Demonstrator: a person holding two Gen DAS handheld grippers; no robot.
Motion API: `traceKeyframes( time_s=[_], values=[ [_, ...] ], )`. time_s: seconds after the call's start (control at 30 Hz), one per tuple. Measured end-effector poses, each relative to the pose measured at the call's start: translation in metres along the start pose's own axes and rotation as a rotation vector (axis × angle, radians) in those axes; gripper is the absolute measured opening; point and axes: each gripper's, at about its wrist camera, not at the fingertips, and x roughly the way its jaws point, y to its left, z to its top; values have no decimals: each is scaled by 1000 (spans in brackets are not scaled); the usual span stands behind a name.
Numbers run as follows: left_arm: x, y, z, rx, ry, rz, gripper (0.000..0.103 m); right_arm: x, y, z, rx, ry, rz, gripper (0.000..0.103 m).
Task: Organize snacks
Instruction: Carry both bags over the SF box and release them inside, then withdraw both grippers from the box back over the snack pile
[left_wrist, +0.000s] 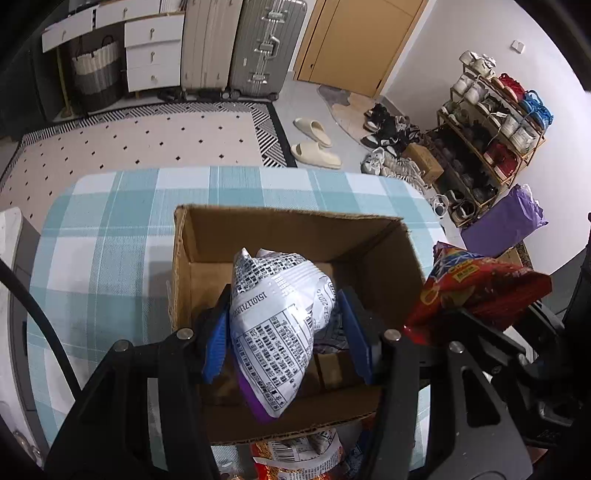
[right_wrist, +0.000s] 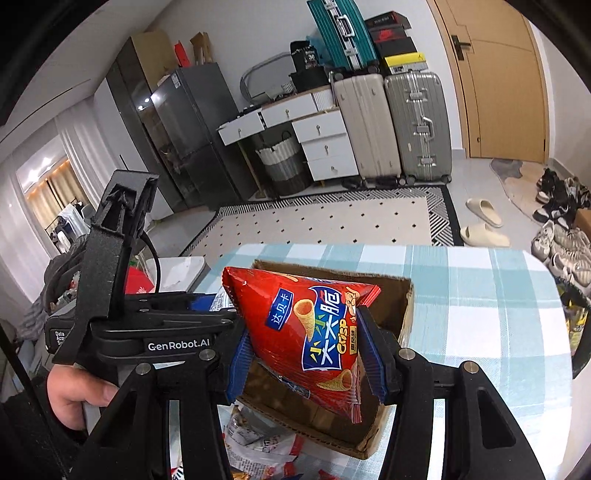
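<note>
Left gripper (left_wrist: 284, 328): seen nearest in the left wrist view; its blue fingers (left_wrist: 216, 339) are closed on a white snack bag, one pad at each side.
White snack bag (left_wrist: 275, 325): crumpled, printed with black text and edged in purple at its lower end; it is pinched at mid-height between the left fingers, its top standing above them and its lower corner hanging below. It is held over the open cardboard box.
Right gripper (right_wrist: 306, 347): its blue fingers (right_wrist: 371, 354) are closed on a red snack bag, which is clamped from both sides.
Red snack bag (right_wrist: 314, 332): printed with cone-shaped crisps and a blue label; it is held tilted, its upper edge above the fingertips and its lower corner below them, over the near right part of the box. In the left wrist view it is seen just right of the box.
Hand (right_wrist: 74, 398): seen at the lower left of the right wrist view, wrapped around the handle of the left gripper.
Cardboard box (left_wrist: 291, 236): open-topped, resting on the tabletop beneath both bags.
Loose snack packets (right_wrist: 258, 443): lying on the tabletop just in front of the near wall of the box.
Tabletop (left_wrist: 110, 229): covered with a blue and white checked cloth.
Rug (left_wrist: 147, 144): spread on the floor beyond the tabletop.
Suitcases (left_wrist: 266, 48): stood upright against the far wall.
</note>
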Motion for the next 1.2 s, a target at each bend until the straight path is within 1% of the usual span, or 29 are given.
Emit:
traceKeyframes(
  time_s=[0.33, 0.47, 0.53, 0.6, 0.63, 0.67, 0.77, 0.83, 0.9, 1.07, 1.2],
  values=[
    [36, 10, -4, -14, 45, -4, 53, 26, -9, -12, -2, 54, -6, 53],
    [41, 8, -6, 2, 47, 21, 53, 33, -13, -15, 3, 75, -11, 54],
    [32, 9, -14, 1, 38, 29, 55, 35, -13, -17, -3, 88, -22, 56],
    [25, 10, -19, 3, 33, 40, 55, 33, -12, -18, -15, 78, -45, 63],
    [21, 10, -22, 6, 31, 46, 55, 32, -12, -19, -19, 72, -53, 68],
    [18, 10, -23, 8, 28, 52, 55, 29, -11, -19, -21, 62, -59, 69],
    [3, 10, -28, 6, 13, 55, 55, 16, -5, -17, -37, 28, -61, 69],
    [-8, 10, -32, 3, 2, 58, 59, 5, 0, -16, -44, 8, -61, 69],
    [-21, 10, -37, 4, -15, 57, 60, -6, 6, -15, -49, -7, -55, 70],
    [-60, 2, -53, 31, -74, 84, 60, -34, 20, -14, -64, -40, -52, 71],
    [-90, -5, -67, 57, -115, 101, 65, -57, 32, -16, -70, -70, -46, 72]
  ],
)
